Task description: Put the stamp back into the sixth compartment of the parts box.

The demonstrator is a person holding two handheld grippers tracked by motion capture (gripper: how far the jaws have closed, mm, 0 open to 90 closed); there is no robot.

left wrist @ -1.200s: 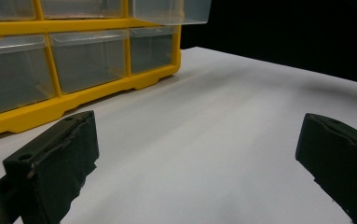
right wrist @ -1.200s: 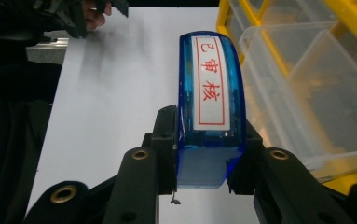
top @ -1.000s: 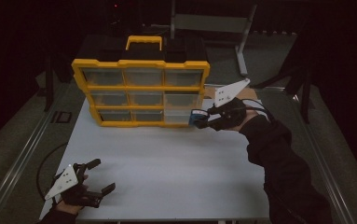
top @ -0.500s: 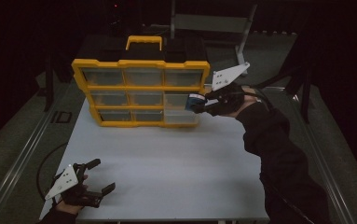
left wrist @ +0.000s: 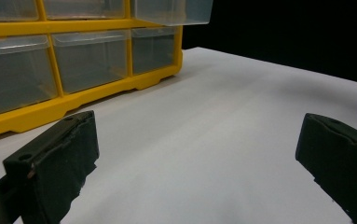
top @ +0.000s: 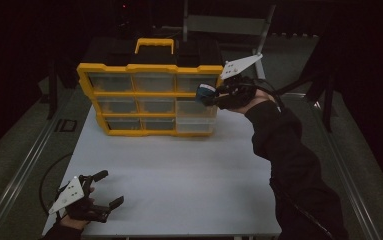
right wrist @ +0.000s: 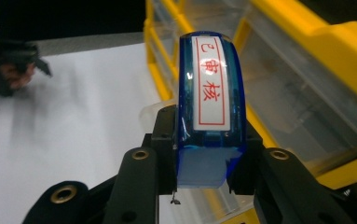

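A wide stretch of bare white table [top: 179, 165] is being left open between the two grippers, with darkness lying beyond its edges on every side. The far part of the table is being taken up by a yellow drawer cabinet [top: 146, 97] standing upright, its clear drawers facing the person, and one drawer [left wrist: 171, 11] in the upper row is being shown pulled out past the frame. The left gripper [top: 99, 192] is being held low over the near left corner, well apart from the cabinet; its jaws are being kept wide apart, with nothing between them but bare table. The right gripper [top: 210, 95] is being held up beside the cabinet's right end, near the top rows. A blue stamp [right wrist: 210, 107] with red characters on a white label is being clamped between its jaws, standing upright above them, just beside the cabinet's front.
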